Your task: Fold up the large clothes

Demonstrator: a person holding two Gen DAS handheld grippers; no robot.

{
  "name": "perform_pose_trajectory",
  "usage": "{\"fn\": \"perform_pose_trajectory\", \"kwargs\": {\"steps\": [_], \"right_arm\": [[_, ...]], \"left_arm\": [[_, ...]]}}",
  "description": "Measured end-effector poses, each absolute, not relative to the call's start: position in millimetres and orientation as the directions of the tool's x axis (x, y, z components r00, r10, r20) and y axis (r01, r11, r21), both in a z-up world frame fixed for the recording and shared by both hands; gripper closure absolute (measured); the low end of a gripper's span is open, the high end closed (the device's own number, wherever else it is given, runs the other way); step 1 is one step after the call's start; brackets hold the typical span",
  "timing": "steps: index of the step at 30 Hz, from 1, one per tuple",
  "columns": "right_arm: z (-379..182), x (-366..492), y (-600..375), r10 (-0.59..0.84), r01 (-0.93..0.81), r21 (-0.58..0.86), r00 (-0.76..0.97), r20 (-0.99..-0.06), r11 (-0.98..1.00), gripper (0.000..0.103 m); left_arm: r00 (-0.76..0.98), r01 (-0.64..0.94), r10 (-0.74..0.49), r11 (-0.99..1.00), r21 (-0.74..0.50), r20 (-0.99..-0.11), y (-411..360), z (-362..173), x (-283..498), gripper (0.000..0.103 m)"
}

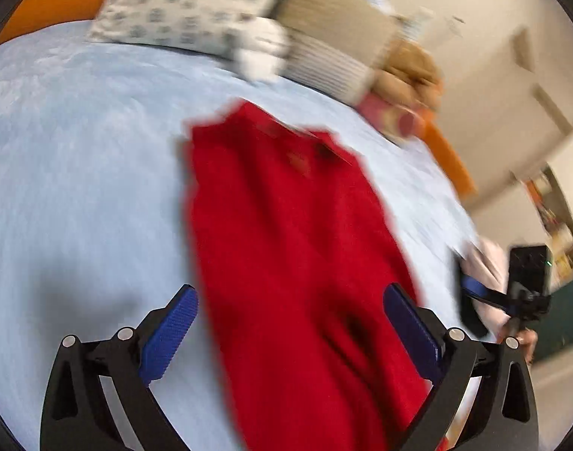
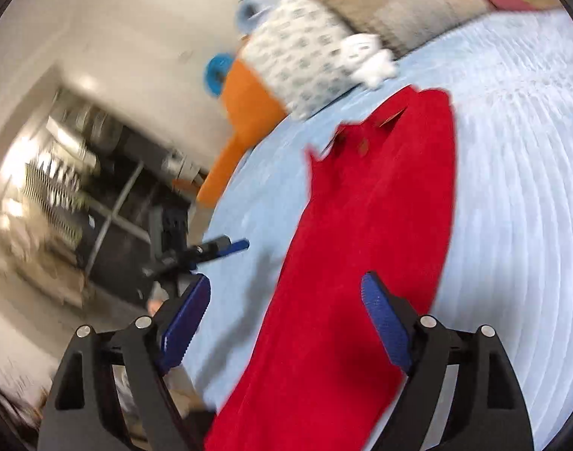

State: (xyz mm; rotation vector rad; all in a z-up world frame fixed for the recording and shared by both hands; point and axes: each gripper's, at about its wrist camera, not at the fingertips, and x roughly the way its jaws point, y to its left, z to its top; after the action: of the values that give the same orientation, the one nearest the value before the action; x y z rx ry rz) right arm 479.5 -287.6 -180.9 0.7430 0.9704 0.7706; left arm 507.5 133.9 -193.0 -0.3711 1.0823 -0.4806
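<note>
No box, basket or bin can be seen in either view. A red garment (image 1: pixel 286 233) is laid out long and narrow on a pale blue bedspread (image 1: pixel 79 188), which is taken here as the landmark. At the far end of the bedspread, a white pillow with small grey prints (image 1: pixel 181 3) is seen, with a beige striped cushion (image 1: pixel 331 34) beside it and a small white soft toy (image 2: pixel 367 58) in front of them. More soft things in brown and pink (image 1: pixel 406 86) are piled past the cushion, too blurred to be named. An orange edge (image 2: pixel 245 112) is seen past the side of the bedspread. Nothing is laid on top of the garment. The garment is bright red, blurred, with a collar end turned toward the pillows and soft folds near the cameras. The left gripper (image 1: pixel 290 334) is held over the near end of the garment with its 2 blue pads wide apart, and nothing is pinched. The right gripper (image 2: pixel 286 319) is held the same way, pads apart, with nothing pinched.
</note>
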Motion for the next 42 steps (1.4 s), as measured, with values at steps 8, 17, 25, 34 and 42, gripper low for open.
{"fn": "perform_pose_trajectory", "kwargs": {"steps": [8,17,25,34,42], "right_arm": [[-274,608,-319,0.797,-0.062,0.850,0.389,-0.463,0.524,0.024],[-291,658,-281,0.729,-0.112,0.738,0.310,-0.610,0.665,0.045],[-289,656,-261,0.711,-0.130,0.713,0.315,-0.629,0.689,0.093],[-205,629,-240,0.689,-0.368,0.583,0.418,-0.591,0.724,0.097],[-120,526,-216,0.578,-0.600,0.210,0.525,-0.624,0.772,0.097]], "left_arm": [[0.341,0.140,-0.596,0.797,-0.587,-0.727,155,-267,643,0.004],[0.337,0.196,-0.445,0.895,-0.401,-0.829,101,-308,688,0.002],[0.401,0.229,-0.460,0.888,-0.400,-0.792,92,-281,678,0.049],[0.547,0.258,-0.502,0.862,-0.435,-0.670,91,-208,655,0.086],[0.571,0.434,-0.596,0.803,-0.409,-0.564,101,-124,570,0.086]]}}
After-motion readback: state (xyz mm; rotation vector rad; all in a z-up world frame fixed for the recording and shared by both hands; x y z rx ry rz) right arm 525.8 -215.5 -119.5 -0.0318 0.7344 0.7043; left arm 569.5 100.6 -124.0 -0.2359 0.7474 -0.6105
